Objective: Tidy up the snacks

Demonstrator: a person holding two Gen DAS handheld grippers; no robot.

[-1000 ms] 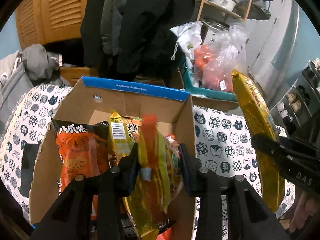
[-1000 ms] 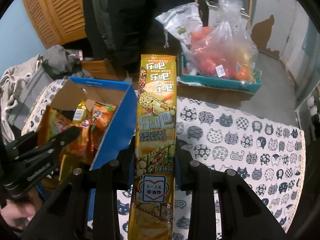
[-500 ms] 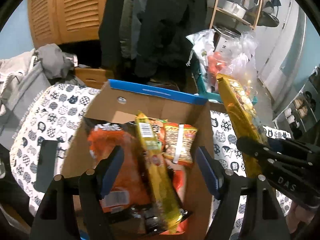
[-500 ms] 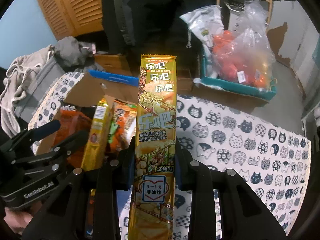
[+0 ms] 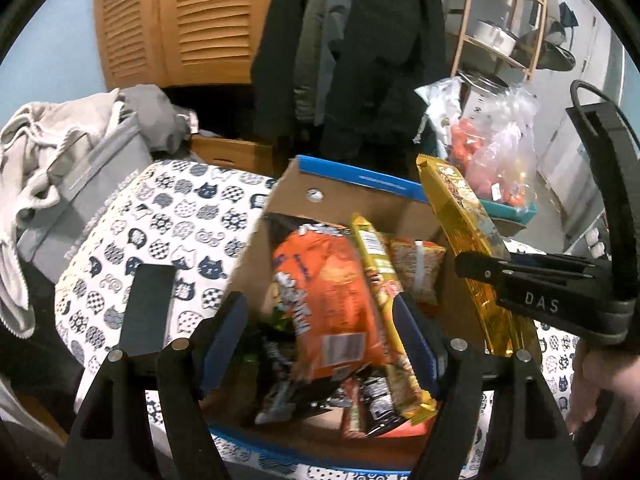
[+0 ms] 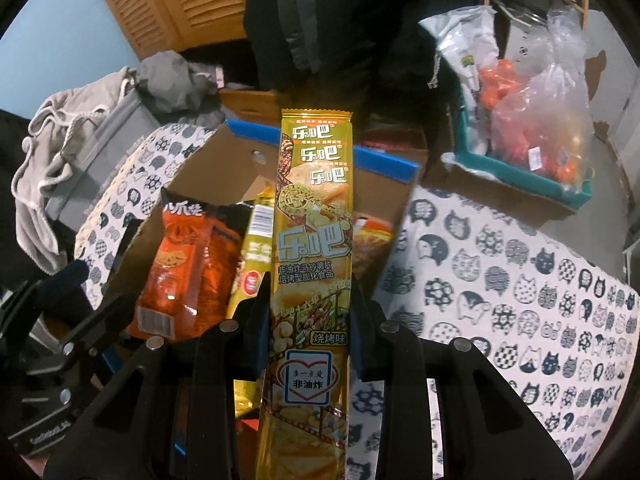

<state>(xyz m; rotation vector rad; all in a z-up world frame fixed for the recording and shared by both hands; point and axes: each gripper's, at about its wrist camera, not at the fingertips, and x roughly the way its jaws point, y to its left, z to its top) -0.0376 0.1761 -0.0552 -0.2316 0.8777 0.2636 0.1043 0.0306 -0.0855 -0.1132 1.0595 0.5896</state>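
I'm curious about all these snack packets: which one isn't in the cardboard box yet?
The long gold chip packet, clamped in the right gripper above the cardboard box. The orange bag and thin yellow packet already lie inside.

two grippers (image 5: pixel 320 340) (image 6: pixel 308 320), one cardboard box (image 5: pixel 356 178), two gold packs (image 6: pixel 312 240) (image 5: pixel 372 248)

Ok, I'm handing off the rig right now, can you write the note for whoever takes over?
Left gripper: jaws open, empty, above the cardboard box.
Right gripper: jaws shut on the long gold chip pack, held over the box's right side.
Done: orange snack bag, yellow pack and other packets are in the box.
Left: lower the gold pack in and release.
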